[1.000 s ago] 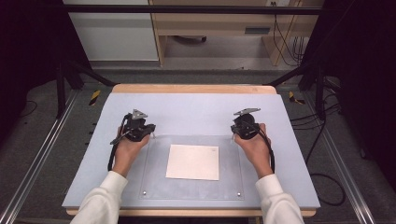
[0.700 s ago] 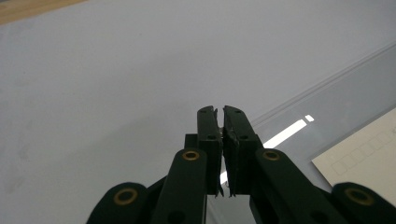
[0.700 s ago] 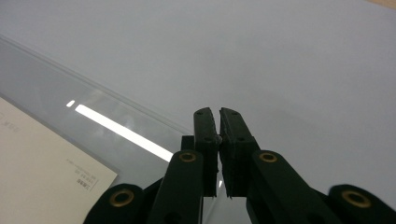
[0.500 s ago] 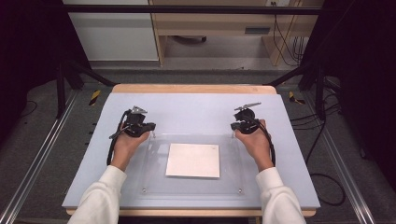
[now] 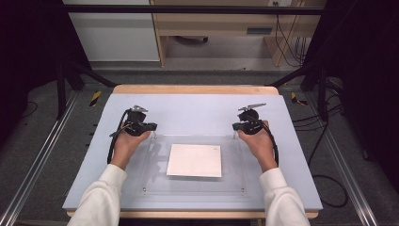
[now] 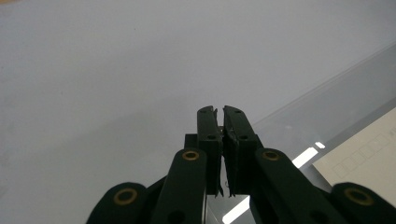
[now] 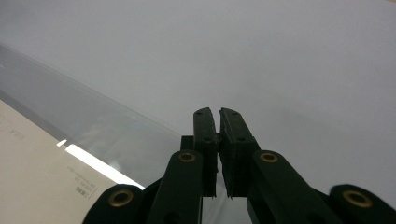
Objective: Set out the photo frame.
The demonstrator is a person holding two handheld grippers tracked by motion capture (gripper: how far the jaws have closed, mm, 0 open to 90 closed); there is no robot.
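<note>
In the high view, the left gripper (image 5: 151, 134) sits left of centre and the right gripper (image 5: 234, 133) right of centre, each in a hand resting on the pale blue table (image 5: 197, 110); between and below them, in the lower middle of the frame, lies a clear sheet (image 5: 155, 176) with a white paper (image 5: 194, 160) on or under it, I cannot tell which; each gripper's tip is at a far corner of the clear sheet, whether touching it cannot be made out from here; I judge the step in hand to be the setting-up at those two corners, with no lift begun.

In the left gripper view, the black jaws rise from the bottom centre, clenched together with only a hairline between them and nothing caught there; the clear sheet's edge (image 6: 322, 91) runs from right of the jaws up to the right edge of the frame, and the paper (image 6: 369, 161) shows at lower right.

In the right gripper view, the jaws are likewise clenched on nothing; the sheet's edge (image 7: 84, 95) slants across the left half, and the paper (image 7: 32, 177) fills the lower left corner.

The next move, as I judge it, calls for both tools to part their jaws, slip a pad under the sheet's edge at each corner, then close evenly; a thin, slick sheet will likely flex or slide if one side grips first.
</note>
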